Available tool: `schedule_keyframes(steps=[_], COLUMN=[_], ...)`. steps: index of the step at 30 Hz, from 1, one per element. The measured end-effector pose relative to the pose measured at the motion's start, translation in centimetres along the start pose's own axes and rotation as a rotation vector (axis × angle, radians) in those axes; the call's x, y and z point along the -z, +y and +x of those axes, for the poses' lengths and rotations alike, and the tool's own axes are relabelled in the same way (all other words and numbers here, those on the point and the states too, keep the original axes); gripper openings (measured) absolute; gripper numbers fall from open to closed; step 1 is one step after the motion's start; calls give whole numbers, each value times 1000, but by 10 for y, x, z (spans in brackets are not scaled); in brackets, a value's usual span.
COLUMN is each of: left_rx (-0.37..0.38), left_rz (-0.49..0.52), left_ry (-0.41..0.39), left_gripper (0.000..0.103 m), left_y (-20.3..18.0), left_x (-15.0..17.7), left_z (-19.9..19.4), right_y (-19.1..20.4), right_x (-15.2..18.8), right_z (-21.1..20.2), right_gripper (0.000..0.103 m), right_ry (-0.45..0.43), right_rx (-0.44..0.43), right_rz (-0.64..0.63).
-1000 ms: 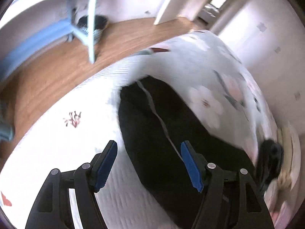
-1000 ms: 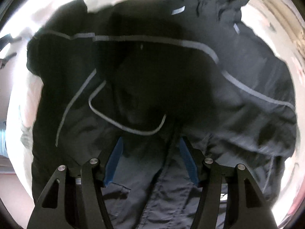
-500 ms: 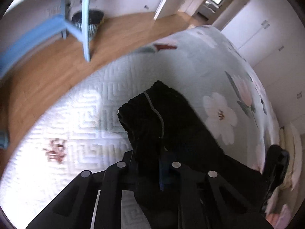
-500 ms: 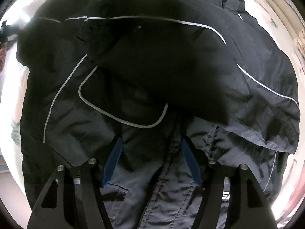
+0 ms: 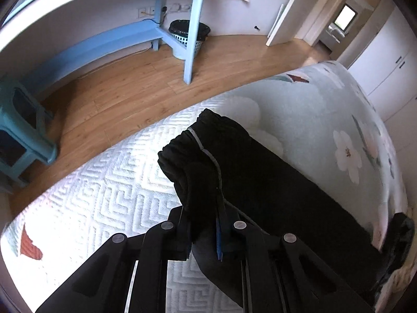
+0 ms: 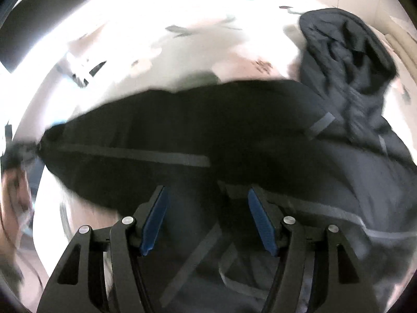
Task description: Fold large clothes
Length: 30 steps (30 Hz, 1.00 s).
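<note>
Bedroom: our left gripper (image 5: pixel 206 230), jaws spread a second ago, now clenched on sleeve (image 5: pixel 208 156) of black jacket (image 6: pixel 234 135) lying on bed (image 5: pixel 299 109). Our right gripper (image 6: pixel 207 224) hovers released above jacket. Sleeve fold can begin.

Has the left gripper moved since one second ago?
Yes. The left gripper, open then, is now shut on the black sleeve and has lifted its cuff nearer the blue desk leg.

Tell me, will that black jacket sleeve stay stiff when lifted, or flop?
Probably flop: the sleeve bunches and droops where the left tool pinches it. Its creased, slightly shiny fabric looks thin, so likely light and somewhat slippery. The jacket already sags across the bed.
</note>
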<state>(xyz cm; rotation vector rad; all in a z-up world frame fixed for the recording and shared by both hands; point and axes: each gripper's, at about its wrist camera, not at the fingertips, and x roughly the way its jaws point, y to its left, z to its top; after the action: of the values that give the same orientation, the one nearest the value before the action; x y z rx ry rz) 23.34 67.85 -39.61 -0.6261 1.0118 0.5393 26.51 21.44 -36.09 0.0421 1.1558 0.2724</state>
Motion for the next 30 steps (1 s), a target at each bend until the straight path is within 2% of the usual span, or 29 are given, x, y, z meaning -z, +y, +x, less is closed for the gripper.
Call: schedule_keyframes(steps=[1,3,4,6,9,12,13,14,15,17,20,23,27,30], left_rx=[6,13,15,21,25,76,93,115,146,207,276,351,440,498], left_rz=[7,38,61,90,100,123,141,165,207,271,373,483,645,724], left_ry=[-3,-12,-17,-30,-63,-106,-121,-139,-158,-174,-189,-177,-145,-122], left_gripper=[14,14,14,14,14,13,13,13,13,13,13,13,13,13], left_y=[0,-1,-2,-5,-13,-28,-36,-45,-59,-82,-122,-168,-238,-288], left_x=[-1,-2,-2,-1,0,6,8,11,17,27,48,81,147,198], left_z=[-2,-7,-10,-17,-31,-58,-68,-79,-94,-114,-141,-157,-169,-176], right_y=[4,14,22,29,27,26,27,25,21,14,-3,-35,-85,-120], right_x=[-6,-14,-16,-10,-11,-17,-18,-20,-19,-11,16,53,101,123], right_z=[12,38,56,78,80,80,76,66,50,19,-22,-44,-74,-93], right_gripper=[65,56,54,54,55,55,55,54,54,54,54,54,54,54], right_ry=[1,25,65,108,105,122,121,114,90,34,-22,-17,16,24], right_rx=[9,59,106,139,147,139,129,80,-6,-89,-133,-123,-80,-59], right_rz=[0,-30,-67,-105,-106,-100,-99,-79,-44,-6,31,84,176,228])
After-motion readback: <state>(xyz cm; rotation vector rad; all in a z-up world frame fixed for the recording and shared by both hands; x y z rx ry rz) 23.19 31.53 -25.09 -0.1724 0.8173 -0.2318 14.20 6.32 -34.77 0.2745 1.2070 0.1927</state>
